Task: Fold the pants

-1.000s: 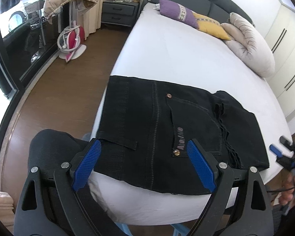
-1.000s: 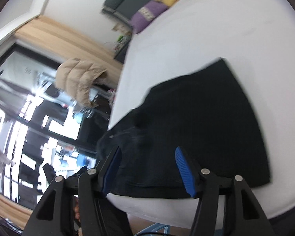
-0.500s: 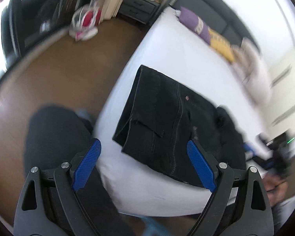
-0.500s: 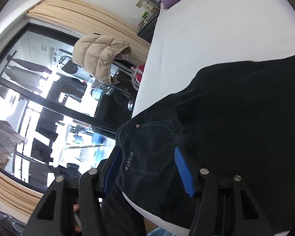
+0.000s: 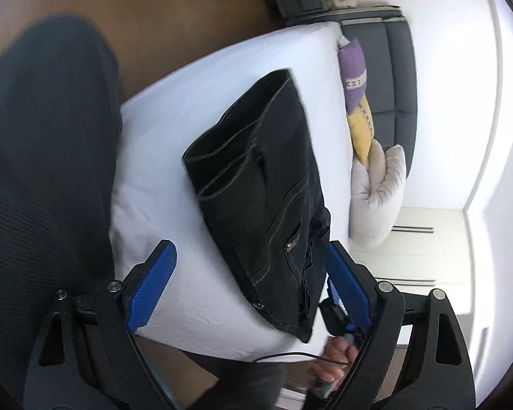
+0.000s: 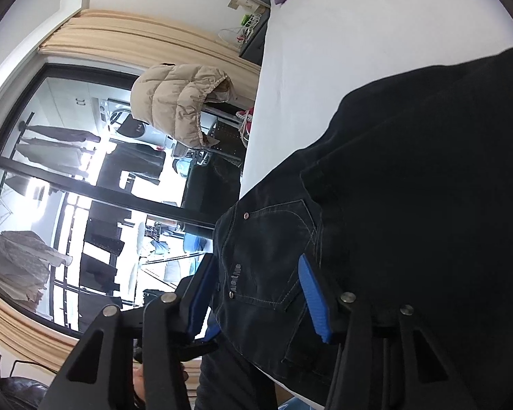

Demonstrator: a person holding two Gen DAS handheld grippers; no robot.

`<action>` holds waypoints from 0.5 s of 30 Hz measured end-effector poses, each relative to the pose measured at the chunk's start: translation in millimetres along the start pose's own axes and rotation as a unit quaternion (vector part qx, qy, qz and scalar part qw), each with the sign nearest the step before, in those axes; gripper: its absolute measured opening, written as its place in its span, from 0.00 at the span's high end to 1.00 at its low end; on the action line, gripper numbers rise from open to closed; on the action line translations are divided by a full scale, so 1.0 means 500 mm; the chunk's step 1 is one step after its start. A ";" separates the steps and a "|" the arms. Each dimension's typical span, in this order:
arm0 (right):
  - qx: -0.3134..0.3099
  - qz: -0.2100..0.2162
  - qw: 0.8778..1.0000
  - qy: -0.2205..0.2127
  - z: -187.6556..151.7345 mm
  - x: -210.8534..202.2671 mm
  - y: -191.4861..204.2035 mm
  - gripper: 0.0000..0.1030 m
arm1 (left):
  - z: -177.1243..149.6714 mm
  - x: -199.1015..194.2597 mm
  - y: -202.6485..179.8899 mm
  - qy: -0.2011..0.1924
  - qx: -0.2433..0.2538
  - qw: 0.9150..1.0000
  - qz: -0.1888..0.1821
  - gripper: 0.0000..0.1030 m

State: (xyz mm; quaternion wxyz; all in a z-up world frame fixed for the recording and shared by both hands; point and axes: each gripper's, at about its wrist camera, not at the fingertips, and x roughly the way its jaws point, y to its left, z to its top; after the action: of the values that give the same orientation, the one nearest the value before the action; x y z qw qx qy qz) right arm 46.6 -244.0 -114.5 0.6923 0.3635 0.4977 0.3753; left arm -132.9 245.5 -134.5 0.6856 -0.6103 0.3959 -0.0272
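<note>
With the black jeans already folded at the bed edge, our left tool gapes empty while our right tool is closing around the pocketed edge, ready to grip for another fold.

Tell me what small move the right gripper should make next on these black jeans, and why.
Probably ease the right gripper a little further onto the near edge of the black jeans while it closes. Its jaws are closing around the back-pocket corner, but the pads don't seem to press the denim yet. The left gripper is open, with nothing gripped, near the same end on the white bed.
</note>
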 end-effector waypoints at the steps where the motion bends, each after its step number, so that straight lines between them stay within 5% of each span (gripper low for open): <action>1: 0.002 -0.001 1.000 0.000 0.001 0.003 0.002 0.49 | -0.002 0.006 0.004 0.002 -0.005 1.000 -0.001 0.16; 6: 0.004 0.005 1.000 0.003 0.002 0.010 0.004 0.51 | 0.004 0.023 -0.005 -0.004 -0.005 1.000 -0.015 0.17; 15: -0.002 0.002 1.000 0.009 0.012 0.025 0.018 0.53 | 0.020 0.078 -0.007 -0.006 -0.025 0.999 -0.032 0.47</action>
State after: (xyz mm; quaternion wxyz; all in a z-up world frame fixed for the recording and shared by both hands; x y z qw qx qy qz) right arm 53.8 -229.8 -110.4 0.6876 0.3602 0.5023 0.3809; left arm -98.8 232.7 -151.8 0.6708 -0.6401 0.3727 -0.0359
